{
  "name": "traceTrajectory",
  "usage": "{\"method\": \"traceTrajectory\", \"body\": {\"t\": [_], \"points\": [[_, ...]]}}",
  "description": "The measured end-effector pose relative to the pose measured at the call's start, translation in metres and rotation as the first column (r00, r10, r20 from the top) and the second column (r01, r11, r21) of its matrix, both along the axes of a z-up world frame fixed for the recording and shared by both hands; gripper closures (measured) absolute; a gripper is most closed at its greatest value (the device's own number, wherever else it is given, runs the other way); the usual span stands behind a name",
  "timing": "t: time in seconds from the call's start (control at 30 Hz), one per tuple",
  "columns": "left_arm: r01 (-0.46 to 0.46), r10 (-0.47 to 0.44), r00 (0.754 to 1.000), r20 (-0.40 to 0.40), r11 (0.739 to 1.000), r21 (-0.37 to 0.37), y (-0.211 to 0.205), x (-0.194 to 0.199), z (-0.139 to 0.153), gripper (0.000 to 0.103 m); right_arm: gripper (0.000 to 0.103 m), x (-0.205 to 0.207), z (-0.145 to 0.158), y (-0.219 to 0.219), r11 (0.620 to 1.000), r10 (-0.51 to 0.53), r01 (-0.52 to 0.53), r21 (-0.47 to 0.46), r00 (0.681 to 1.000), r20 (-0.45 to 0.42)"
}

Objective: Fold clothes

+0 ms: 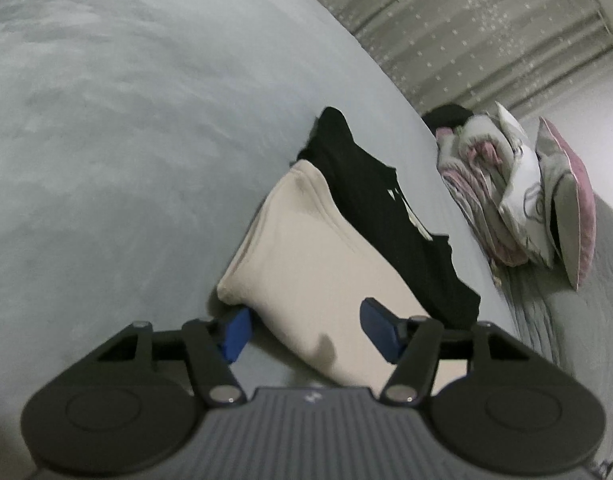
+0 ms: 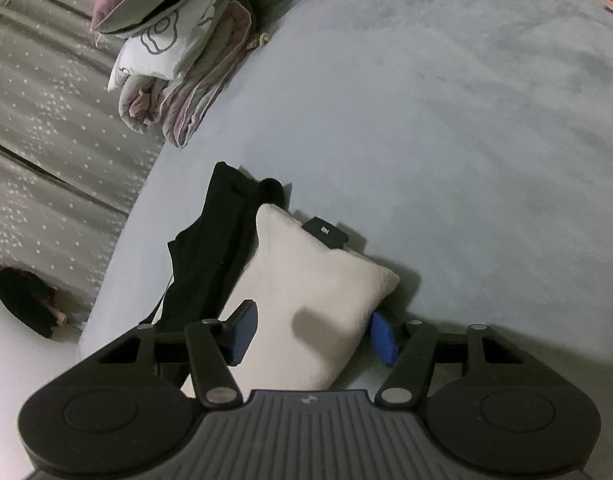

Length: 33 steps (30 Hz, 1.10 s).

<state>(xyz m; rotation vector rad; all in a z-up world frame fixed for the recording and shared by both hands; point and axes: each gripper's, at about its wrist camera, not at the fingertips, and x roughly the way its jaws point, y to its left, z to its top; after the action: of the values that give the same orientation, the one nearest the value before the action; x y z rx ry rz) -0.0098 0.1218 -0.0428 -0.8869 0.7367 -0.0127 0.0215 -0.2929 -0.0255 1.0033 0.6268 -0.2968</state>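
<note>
Clothes are lying near the edge of a bed covered with a grey blanket [image 1: 126,140]: a folded cream garment [image 1: 306,272] is resting partly on top of a folded black garment [image 1: 386,208], which is showing a small white print. The left gripper [image 1: 306,334] is reaching over the near end of the cream garment with its jaws spread wide, one blue pad at the garment's corner and the other over the cloth, pinching nothing. The right gripper [image 2: 312,334] is straddling the same cream garment [image 2: 306,280] from the opposite side, jaws likewise spread apart and gripping nothing. Past it the black garment [image 2: 210,248] is lying beside the bed's edge. Pillows and folded bedding [image 1: 518,200] are sitting stacked further along the bed, before a star-patterned curtain [image 2: 46,140].
</note>
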Motion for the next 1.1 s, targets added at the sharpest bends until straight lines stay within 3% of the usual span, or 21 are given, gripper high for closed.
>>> {"method": "traceTrajectory", "body": {"t": [0.2, 0.27, 0.37, 0.43, 0.47, 0.83, 1.1], "points": [[-0.06, 0.06, 0.998, -0.005, 0.998, -0.024, 0.002, 0.004, -0.004, 0.053, 0.048, 0.008, -0.003, 0.001, 1.0, 0.003, -0.002, -0.024, 1.0, 0.028], [-0.075, 0.074, 0.997, -0.008, 0.997, -0.022, 0.003, 0.006, -0.005, 0.061, 0.053, 0.01, -0.004, 0.002, 0.999, 0.01, -0.009, -0.035, 0.999, 0.033], [-0.093, 0.092, 0.995, -0.026, 0.996, -0.011, 0.005, 0.007, -0.008, 0.081, 0.067, 0.012, -0.008, -0.001, 1.0, 0.015, -0.014, -0.024, 0.999, 0.039], [-0.104, 0.104, 0.994, -0.04, 0.995, -0.01, 0.008, 0.008, -0.01, 0.088, 0.085, 0.013, -0.011, -0.005, 1.0, 0.019, -0.019, -0.007, 0.999, 0.038], [-0.106, 0.105, 0.994, -0.043, 0.994, -0.015, 0.01, 0.008, -0.011, 0.09, 0.086, 0.012, -0.012, -0.007, 1.0, 0.021, -0.021, 0.003, 0.999, 0.042], [-0.107, 0.104, 0.993, 0.055, 0.992, 0.058, 0.006, -0.013, 0.013, 0.094, 0.09, -0.003, 0.003, -0.007, 1.0, 0.024, -0.024, -0.003, 0.992, 0.123], [-0.066, 0.061, 0.995, 0.075, 0.995, 0.071, 0.02, -0.039, 0.028, 0.094, 0.091, -0.021, 0.019, -0.002, 0.999, 0.052, -0.053, 0.001, 0.992, 0.118]]}}
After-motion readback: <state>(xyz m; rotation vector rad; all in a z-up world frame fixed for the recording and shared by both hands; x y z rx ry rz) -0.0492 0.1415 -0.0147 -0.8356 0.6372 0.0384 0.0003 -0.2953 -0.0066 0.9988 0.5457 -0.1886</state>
